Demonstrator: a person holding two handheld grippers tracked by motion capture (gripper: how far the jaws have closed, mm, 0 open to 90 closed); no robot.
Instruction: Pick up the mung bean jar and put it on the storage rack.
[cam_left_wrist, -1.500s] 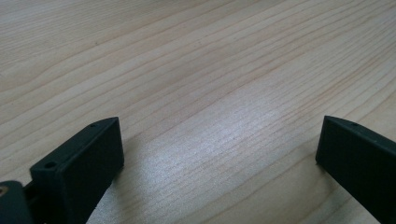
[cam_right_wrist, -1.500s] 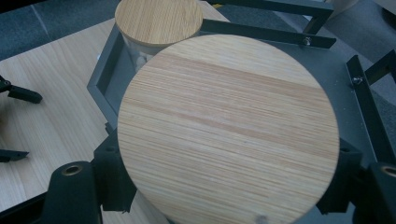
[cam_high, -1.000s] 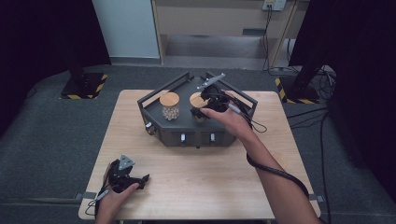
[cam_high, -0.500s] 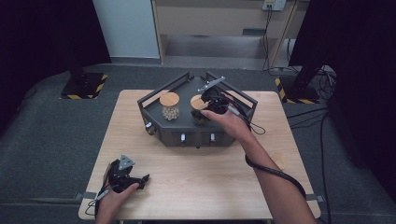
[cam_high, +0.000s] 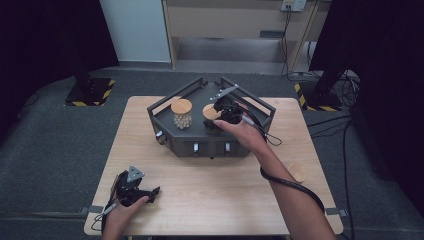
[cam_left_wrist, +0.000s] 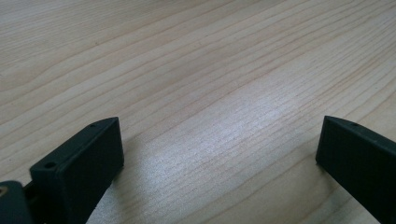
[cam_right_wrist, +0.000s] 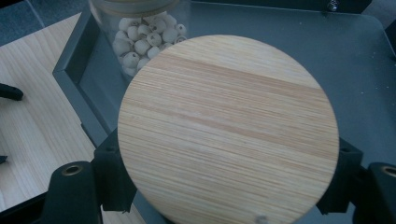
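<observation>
A round wooden lid (cam_right_wrist: 229, 126) sits between the jaws of my right gripper (cam_right_wrist: 226, 158), which press on its two sides; what lies under the lid is hidden. In the high view this lid (cam_high: 210, 112) and the right gripper (cam_high: 218, 116) are over the middle of the dark tray (cam_high: 200, 147). A glass jar of pale balls (cam_high: 181, 115), capped with its own wooden lid, stands in the tray just to the left, and appears as the jar (cam_right_wrist: 144, 28) behind the held lid. My left gripper (cam_high: 150, 192) rests open on the table's front left, its fingers (cam_left_wrist: 84, 158) wide apart over bare wood.
A loose wooden lid (cam_high: 298, 171) lies on the table (cam_high: 215, 200) at the right, beside the person's right forearm. The tray has raised rails (cam_high: 260, 102) around its back and sides. A cable (cam_high: 265, 135) trails from the right gripper.
The right gripper with the lid has shifted slightly toward the tray's front. The left gripper has stayed where it was.
</observation>
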